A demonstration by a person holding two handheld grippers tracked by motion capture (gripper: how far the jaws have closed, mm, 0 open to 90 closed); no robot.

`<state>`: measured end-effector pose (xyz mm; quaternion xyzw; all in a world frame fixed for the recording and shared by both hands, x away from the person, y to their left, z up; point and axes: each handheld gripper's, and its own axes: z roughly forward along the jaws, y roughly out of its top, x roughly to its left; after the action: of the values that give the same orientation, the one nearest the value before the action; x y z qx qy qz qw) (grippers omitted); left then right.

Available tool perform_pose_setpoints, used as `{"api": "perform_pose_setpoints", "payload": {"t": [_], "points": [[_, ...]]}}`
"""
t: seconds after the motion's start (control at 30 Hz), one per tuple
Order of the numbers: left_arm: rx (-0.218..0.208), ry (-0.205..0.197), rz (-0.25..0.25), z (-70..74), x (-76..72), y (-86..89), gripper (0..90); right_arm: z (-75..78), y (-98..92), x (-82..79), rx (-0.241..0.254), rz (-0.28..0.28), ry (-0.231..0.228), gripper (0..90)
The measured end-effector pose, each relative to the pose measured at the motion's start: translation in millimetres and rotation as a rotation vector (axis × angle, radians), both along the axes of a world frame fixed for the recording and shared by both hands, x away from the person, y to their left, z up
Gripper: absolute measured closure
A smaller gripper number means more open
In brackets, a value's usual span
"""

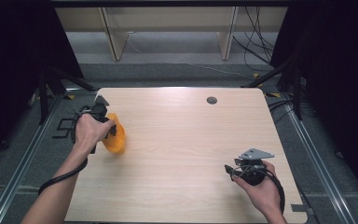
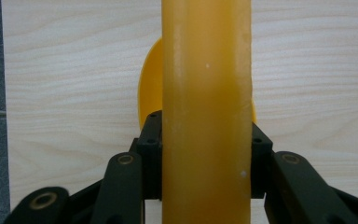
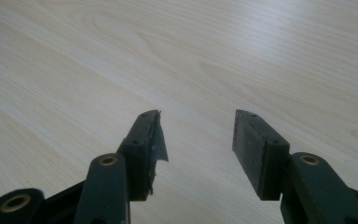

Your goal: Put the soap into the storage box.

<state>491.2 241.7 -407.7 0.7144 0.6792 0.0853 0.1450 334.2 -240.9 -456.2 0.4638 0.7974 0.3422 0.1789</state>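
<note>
We see the orange cup (image 2: 206, 121) clamped between the left gripper (image 2: 206, 154)'s pads, its long axis running straight up the left gripper view, both ends cut off by the frame and a rounded orange part showing behind it. From above, the cup (image 1: 113, 137) sits near the table (image 1: 186, 140)'s left edge, half hidden by the left hand (image 1: 89, 130). Well apart from the cup, over open wood toward the table's right edge, the right gripper (image 3: 196, 135) holds its jaws wide and empty.

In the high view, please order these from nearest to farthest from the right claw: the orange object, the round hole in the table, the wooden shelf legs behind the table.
From the right claw:
1. Round hole, up the table, near its far edge.
2. Orange object, at the left side, held in the left claw.
3. Wooden shelf legs, on the floor beyond the table.
</note>
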Motion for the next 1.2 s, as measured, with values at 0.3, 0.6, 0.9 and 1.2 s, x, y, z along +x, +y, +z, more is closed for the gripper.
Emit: {"api": "perform_pose_setpoints", "payload": {"t": [0.3,0.6,0.9,1.2], "points": [[0.003,0.012,0.012,0.2,1.7,-2.6,60.4,0.0,-0.2,0.1,0.000,0.000,0.000,51.8],[0.023,0.054,-0.014,-6.8,3.8,-3.7,60.3,0.2,0.2,-0.3,-0.001,-0.001,0.008,51.7],[0.023,0.043,-0.007,-16.3,4.3,-3.6,60.2,0.2,0.2,-0.4,-0.002,0.000,0.008,51.7],[0.001,-0.096,-0.047,-5.0,-3.1,-0.2,54.4,-1.1,-0.5,0.1,-0.008,0.011,0.001,51.2]]}}
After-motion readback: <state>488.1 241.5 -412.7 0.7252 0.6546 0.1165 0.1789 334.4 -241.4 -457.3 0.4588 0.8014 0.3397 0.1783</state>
